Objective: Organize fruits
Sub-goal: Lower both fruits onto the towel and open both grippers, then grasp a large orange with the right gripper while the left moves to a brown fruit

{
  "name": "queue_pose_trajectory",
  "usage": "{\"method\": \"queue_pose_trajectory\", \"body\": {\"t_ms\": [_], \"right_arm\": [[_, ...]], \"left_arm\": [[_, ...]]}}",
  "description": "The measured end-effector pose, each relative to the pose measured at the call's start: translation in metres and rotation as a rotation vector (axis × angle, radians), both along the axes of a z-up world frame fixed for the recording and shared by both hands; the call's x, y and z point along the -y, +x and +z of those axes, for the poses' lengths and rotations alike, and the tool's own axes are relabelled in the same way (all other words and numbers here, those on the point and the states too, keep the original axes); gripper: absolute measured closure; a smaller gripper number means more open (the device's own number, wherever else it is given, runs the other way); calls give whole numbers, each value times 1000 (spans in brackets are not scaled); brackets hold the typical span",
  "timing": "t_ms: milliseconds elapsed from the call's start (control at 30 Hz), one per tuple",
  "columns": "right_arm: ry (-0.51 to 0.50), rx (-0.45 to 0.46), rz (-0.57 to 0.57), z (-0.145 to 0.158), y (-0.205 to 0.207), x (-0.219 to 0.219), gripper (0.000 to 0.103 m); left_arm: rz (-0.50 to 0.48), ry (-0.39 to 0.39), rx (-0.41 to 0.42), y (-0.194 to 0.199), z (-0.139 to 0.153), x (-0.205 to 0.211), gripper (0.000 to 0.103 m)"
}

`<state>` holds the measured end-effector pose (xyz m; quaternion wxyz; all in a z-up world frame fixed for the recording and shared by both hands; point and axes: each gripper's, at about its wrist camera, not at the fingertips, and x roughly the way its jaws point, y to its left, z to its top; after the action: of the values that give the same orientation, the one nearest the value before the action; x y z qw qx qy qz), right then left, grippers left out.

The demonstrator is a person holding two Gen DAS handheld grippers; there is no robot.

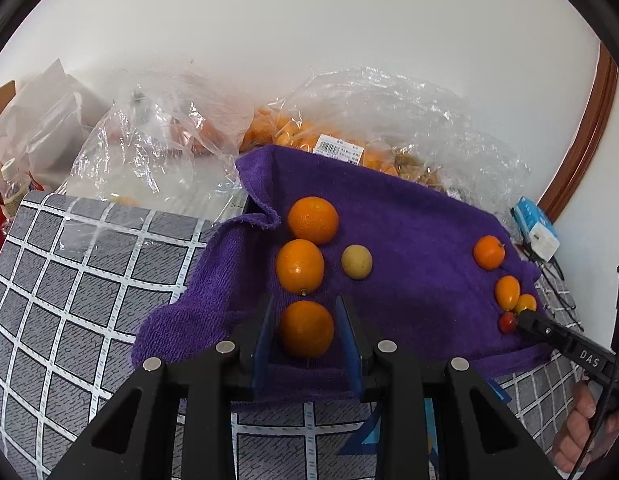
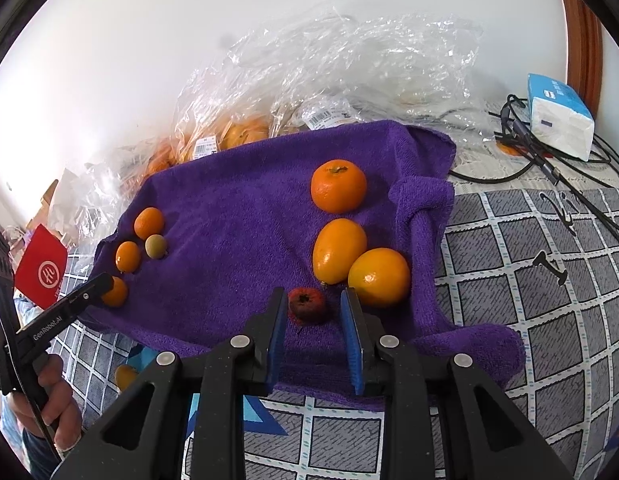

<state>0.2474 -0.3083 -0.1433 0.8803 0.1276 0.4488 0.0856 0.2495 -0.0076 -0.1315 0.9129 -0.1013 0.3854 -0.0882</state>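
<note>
On a purple towel (image 1: 409, 220) three oranges form a column: one far (image 1: 313, 219), one in the middle (image 1: 300, 266) and one near (image 1: 306, 328). My left gripper (image 1: 306, 301) is shut on the near orange (image 2: 116, 291), which rests on the towel. A pale yellow-green fruit (image 1: 356, 261) lies beside the column. On the towel's other side lie a tangerine (image 2: 338, 186), two kumquats (image 2: 339, 250) (image 2: 378, 277) and a small red fruit (image 2: 307, 306). My right gripper (image 2: 315, 296) straddles the red fruit, slightly open, with a gap at its right pad (image 2: 351, 332).
Crinkled clear plastic bags (image 2: 349, 60) with more oranges (image 1: 293, 128) pile up against the white wall behind the towel. A tissue pack (image 2: 561, 120) and black cables (image 2: 549, 168) lie at the right. A red box (image 2: 41, 268) stands at the left. A grey checked tablecloth (image 1: 69, 280) surrounds the towel.
</note>
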Motion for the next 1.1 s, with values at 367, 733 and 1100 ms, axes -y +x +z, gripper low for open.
{"method": "queue_pose_trajectory", "body": {"t_ms": [367,733,1100], "right_arm": [[-95,66,-19,15,-10,-8,67],[-172,119,27,43,-61,-46,67],[-119,120,193,38,-112,-112,45]], "left_arm": [[22,-116,152,-24,31,-19,63],[73,-54,294,-45,60,-28,60],[91,112,152,-109,36,-64,57]]}}
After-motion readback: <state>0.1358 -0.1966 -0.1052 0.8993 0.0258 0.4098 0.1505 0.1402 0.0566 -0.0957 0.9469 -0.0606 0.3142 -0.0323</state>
